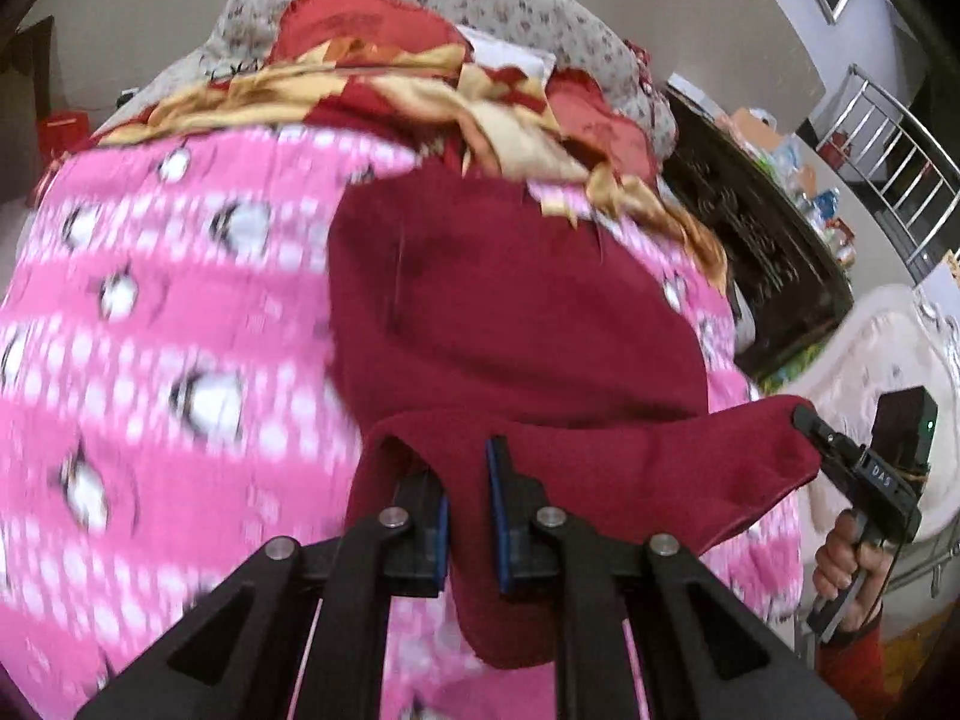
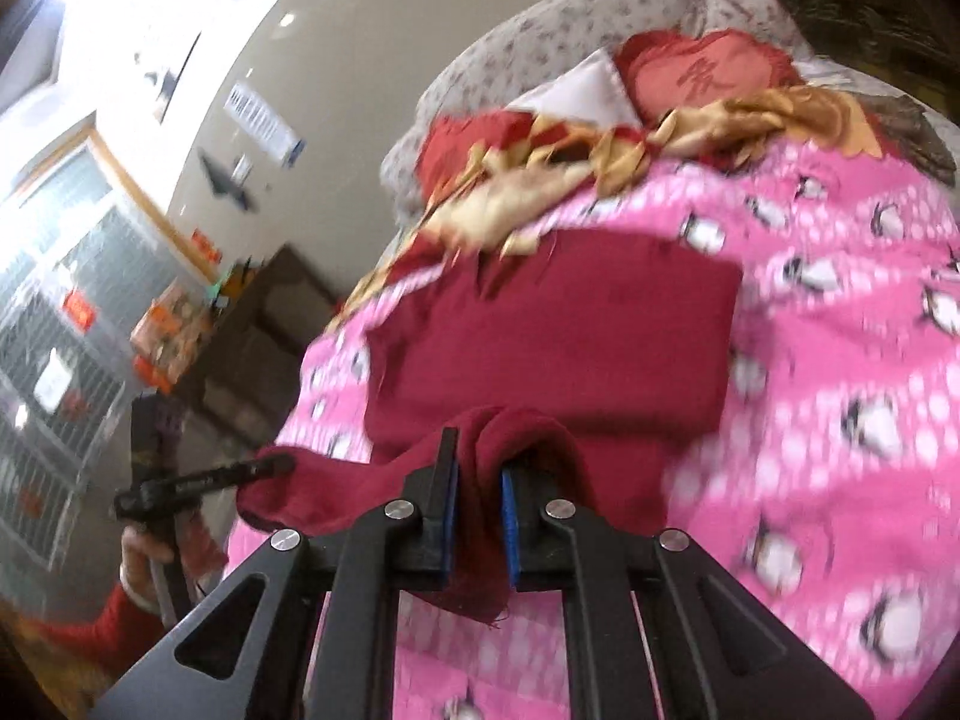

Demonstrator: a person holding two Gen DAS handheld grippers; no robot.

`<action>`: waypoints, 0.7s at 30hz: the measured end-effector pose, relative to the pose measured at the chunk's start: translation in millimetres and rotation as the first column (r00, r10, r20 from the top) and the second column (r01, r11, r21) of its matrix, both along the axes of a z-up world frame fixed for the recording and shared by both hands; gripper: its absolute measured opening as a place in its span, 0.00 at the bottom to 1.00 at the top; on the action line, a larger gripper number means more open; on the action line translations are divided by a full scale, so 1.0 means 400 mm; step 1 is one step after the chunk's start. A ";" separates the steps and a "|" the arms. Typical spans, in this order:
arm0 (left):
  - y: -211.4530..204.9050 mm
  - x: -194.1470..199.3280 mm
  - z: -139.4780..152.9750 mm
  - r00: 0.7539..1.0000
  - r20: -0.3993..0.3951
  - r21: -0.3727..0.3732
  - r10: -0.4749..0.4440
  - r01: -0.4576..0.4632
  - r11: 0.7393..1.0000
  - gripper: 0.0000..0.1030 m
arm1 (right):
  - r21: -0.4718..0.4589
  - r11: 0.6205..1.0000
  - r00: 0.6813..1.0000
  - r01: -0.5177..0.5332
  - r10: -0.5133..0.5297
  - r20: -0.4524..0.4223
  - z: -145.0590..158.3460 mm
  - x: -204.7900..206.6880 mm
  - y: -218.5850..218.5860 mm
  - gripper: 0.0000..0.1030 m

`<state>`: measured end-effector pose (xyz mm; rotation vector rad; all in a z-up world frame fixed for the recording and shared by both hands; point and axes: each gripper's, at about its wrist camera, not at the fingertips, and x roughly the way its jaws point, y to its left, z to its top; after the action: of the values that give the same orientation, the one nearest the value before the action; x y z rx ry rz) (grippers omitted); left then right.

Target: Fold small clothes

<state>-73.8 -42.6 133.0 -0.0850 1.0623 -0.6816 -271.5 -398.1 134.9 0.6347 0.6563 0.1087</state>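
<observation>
A dark red garment (image 1: 516, 312) (image 2: 558, 324) lies spread on a pink penguin-print blanket (image 1: 150, 300) (image 2: 840, 360), its near edge lifted off it. My left gripper (image 1: 471, 498) is shut on that edge, with red cloth bunched between the blue pads (image 1: 497, 516). In the right wrist view the left gripper (image 2: 279, 465) shows at the left, pinching the cloth's far corner. My right gripper (image 2: 480, 480) is shut on a fold of the same edge. From the left wrist it appears as the right gripper (image 1: 803, 417), clamped on the right corner. The edge hangs stretched between them.
A crumpled red and gold quilt (image 1: 420, 90) (image 2: 600, 156) and a grey flowered pillow (image 1: 492, 0) lie beyond the garment. A dark cabinet (image 1: 762, 240) (image 2: 258, 324) stands beside the bed, with a metal railing (image 1: 888, 138) behind it. A hand (image 1: 840, 564) in a red sleeve grips the right handle.
</observation>
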 end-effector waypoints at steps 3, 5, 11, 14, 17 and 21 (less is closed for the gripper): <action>-0.082 0.091 0.011 0.999 0.030 0.008 0.015 -0.015 1.000 0.11 | 0.007 0.999 0.999 0.044 -0.044 -0.002 0.000 0.081 -0.053 0.24; -0.121 0.145 0.011 0.999 0.043 0.029 0.020 -0.021 0.999 0.10 | 0.013 0.997 0.997 0.070 -0.069 -0.020 -0.018 0.137 -0.092 0.24; -0.225 0.285 -0.037 0.998 0.037 0.081 0.042 -0.045 0.996 0.11 | 0.032 0.988 0.984 0.152 -0.149 -0.095 -0.084 0.284 -0.181 0.25; -0.257 0.328 -0.065 0.999 0.034 0.102 0.027 -0.030 0.994 0.12 | 0.085 0.978 0.971 0.190 -0.175 -0.164 -0.129 0.339 -0.219 0.31; -0.242 0.355 -0.063 1.000 -0.008 0.044 0.013 -0.012 0.999 0.17 | 0.153 0.969 0.969 0.197 -0.168 -0.180 -0.143 0.361 -0.258 0.36; -0.208 0.354 -0.028 1.000 -0.009 0.000 -0.004 0.004 1.000 0.41 | 0.165 0.970 0.981 0.178 -0.161 -0.111 -0.097 0.328 -0.271 0.41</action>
<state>67.7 -125.8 121.6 -0.0865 1.0716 -0.6856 -140.4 -506.4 96.3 0.8666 0.6877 -0.0252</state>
